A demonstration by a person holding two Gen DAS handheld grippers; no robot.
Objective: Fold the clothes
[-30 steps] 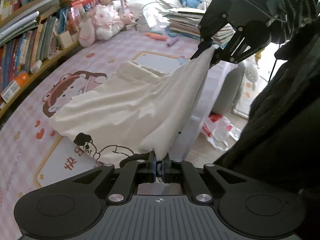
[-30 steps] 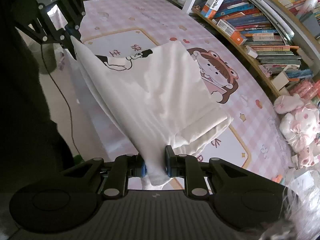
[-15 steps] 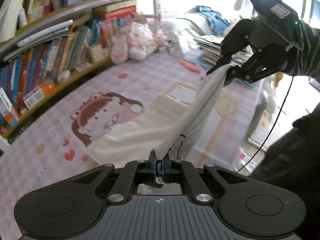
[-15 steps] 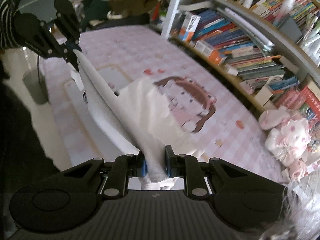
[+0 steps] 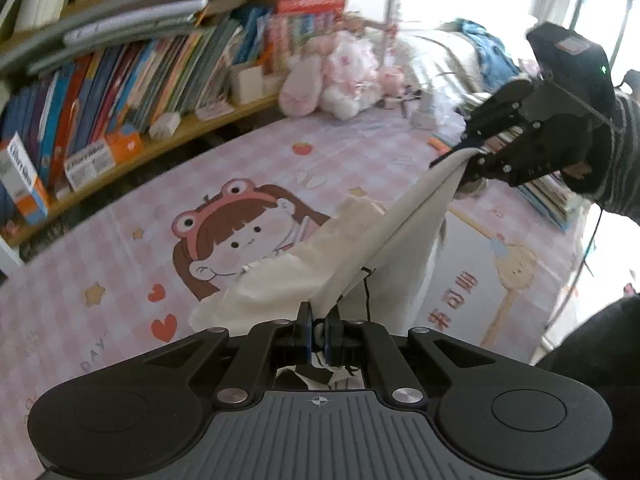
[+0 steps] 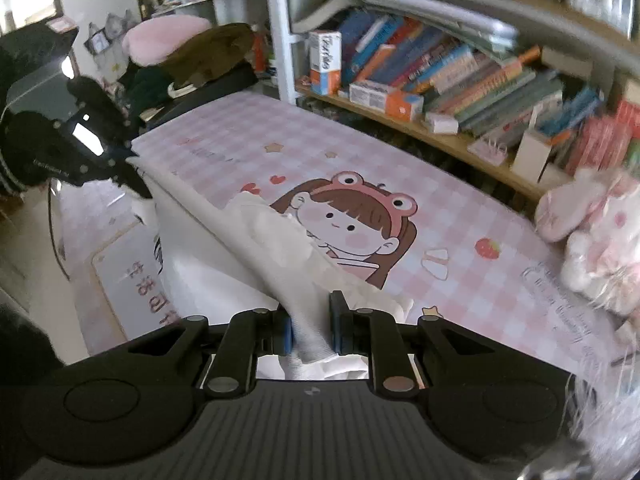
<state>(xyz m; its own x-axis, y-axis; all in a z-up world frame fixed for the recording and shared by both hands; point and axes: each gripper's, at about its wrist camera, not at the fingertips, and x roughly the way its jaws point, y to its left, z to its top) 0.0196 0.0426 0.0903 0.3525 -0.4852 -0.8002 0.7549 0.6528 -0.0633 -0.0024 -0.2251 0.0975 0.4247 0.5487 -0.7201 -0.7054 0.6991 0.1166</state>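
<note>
Gripping one edge of the white garment (image 5: 280,280), the left gripper (image 5: 318,334) was clamped on it; the right gripper (image 6: 310,330) was clamped likewise. Cloth trailed on the desk (image 5: 120,240); folding apparently unfinished.

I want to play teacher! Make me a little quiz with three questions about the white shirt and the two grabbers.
1. True or false: both grippers, left gripper and right gripper, hold the white shirt.
2. What animal is the hat on the cartoon girl printed on the pink checked cover?
3. Is the shirt's edge between the grippers A) slack or B) stretched?

Key: 1 true. 2 frog. 3 B.
</note>
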